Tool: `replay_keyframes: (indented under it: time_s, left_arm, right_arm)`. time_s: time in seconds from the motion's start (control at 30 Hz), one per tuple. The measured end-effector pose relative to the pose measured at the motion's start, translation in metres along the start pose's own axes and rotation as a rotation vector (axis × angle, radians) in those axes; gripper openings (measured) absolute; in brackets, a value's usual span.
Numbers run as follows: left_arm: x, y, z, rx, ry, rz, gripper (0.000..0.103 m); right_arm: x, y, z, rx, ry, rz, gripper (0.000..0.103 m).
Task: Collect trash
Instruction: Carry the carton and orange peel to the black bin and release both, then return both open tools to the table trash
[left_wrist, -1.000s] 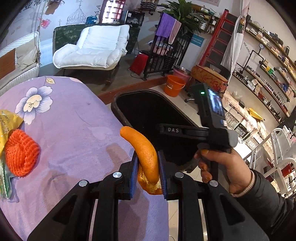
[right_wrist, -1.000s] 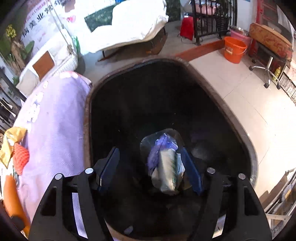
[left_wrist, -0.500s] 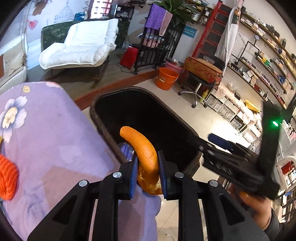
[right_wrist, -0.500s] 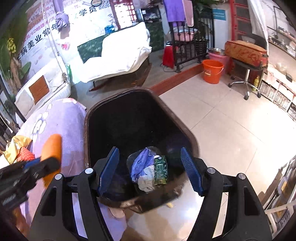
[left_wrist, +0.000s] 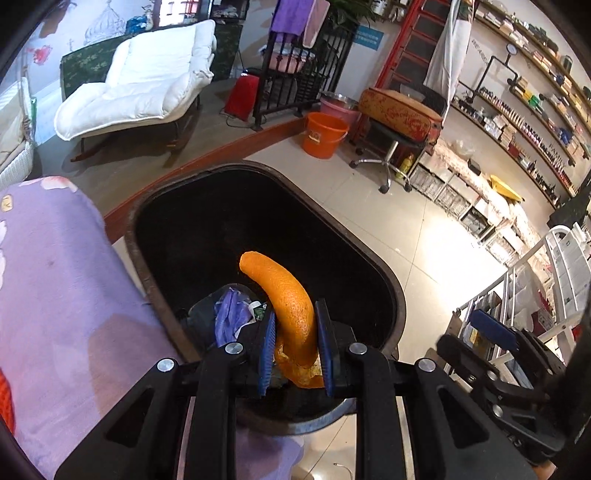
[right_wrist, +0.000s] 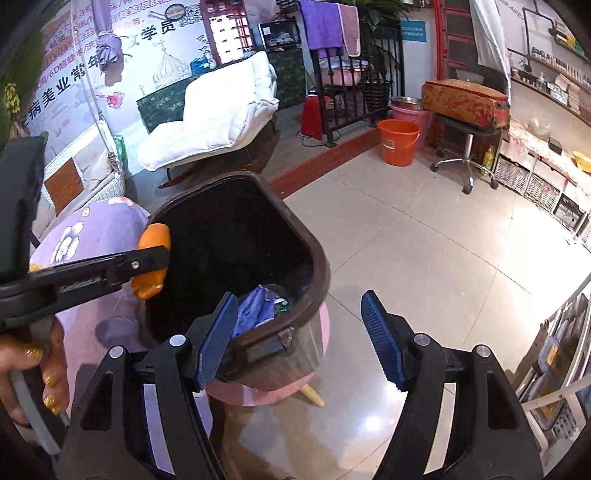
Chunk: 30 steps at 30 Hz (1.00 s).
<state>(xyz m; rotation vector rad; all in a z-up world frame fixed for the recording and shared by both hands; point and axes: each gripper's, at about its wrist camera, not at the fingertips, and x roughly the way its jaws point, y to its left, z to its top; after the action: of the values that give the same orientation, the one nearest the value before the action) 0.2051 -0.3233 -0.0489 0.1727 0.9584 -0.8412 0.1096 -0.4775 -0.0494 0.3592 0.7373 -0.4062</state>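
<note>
- Left wrist view: the left hand-held gripper (left_wrist: 294, 347) is clamped narrow on a curved strip of orange peel (left_wrist: 286, 299), blue pads pressing both sides. The peel's free end arches over the open mouth of the dark trash bin (left_wrist: 384, 273).
- Inside the bin, low at its near side, lies trash already dropped: a crumpled purple wrapper (left_wrist: 231, 314) with scraps beside it.
- The purple-clothed counter (left_wrist: 55, 295) sits just beside the bin's left rim. The right hand-held gripper (left_wrist: 491, 343) shows beyond the bin's right rim, off over the tiled floor (left_wrist: 436, 236).
- Right wrist view: the right hand-held gripper (right_wrist: 299, 339) stands wide open with nothing between its pads, hanging near the bin's (right_wrist: 317, 266) near-right rim, partly over the floor (right_wrist: 443, 258).
- The left hand-held gripper (right_wrist: 147, 258) reaches in from the counter (right_wrist: 92, 236) side, the peel (right_wrist: 153, 238) held at the bin's left rim.
- Step in hand, as I read it: carrying the peel to the drop.
- Next move calls for bringing the peel fully clear of the rim, then parting the pads so it falls in; sticky peel may cling to one pad.
</note>
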Motion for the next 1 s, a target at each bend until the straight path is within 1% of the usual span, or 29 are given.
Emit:
replay_keyframes:
  time_s: [0.07,0.1,0.17,0.23,0.27,0.4,0.53,0.6,0.67,0.77,1.0]
  left_arm:
    - [0.006,-0.002,0.003,0.005,0.016,0.010,0.021]
    - [0.009,-0.003,0.004,0.001,0.025,0.016,0.024]
    - [0.013,-0.001,0.007,-0.018,0.038,0.012,0.036]
    - [0.014,0.001,0.008,-0.035,0.032,0.021,0.072]
    - [0.013,0.000,0.007,-0.037,0.021,0.029,0.077]
    - [0.009,-0.001,0.008,-0.016,0.015,0.028,0.080]
    - [-0.005,-0.002,0.005,0.001,-0.025,0.041,0.086]
    - [-0.014,-0.002,0.001,-0.001,-0.045,0.039,0.087]
    - [-0.018,-0.003,0.001,0.005,-0.060,0.052,0.088]
    - [-0.030,-0.002,-0.007,0.021,-0.086,0.083,0.088]
    - [-0.062,0.007,-0.033,0.026,-0.145,0.124,0.090]
  right_arm:
    - [-0.001,-0.005,-0.001,0.006,-0.002,-0.010,0.070]
    - [-0.002,-0.008,-0.002,0.011,-0.002,-0.014,0.070]
    - [-0.003,-0.011,-0.002,0.021,-0.001,-0.016,0.075]
    - [-0.003,-0.013,-0.003,0.023,-0.002,-0.022,0.075]
    - [-0.003,-0.014,-0.003,0.025,0.000,-0.023,0.075]
    - [-0.004,-0.016,-0.004,0.032,0.000,-0.027,0.076]
    - [-0.004,-0.016,-0.003,0.032,-0.003,-0.030,0.077]
    - [-0.004,-0.015,-0.003,0.029,-0.003,-0.026,0.077]
    - [-0.004,-0.012,-0.003,0.021,-0.003,-0.022,0.077]
    - [-0.004,-0.008,-0.004,0.009,-0.002,-0.015,0.077]
    - [-0.004,0.011,-0.003,-0.036,-0.001,0.021,0.077]
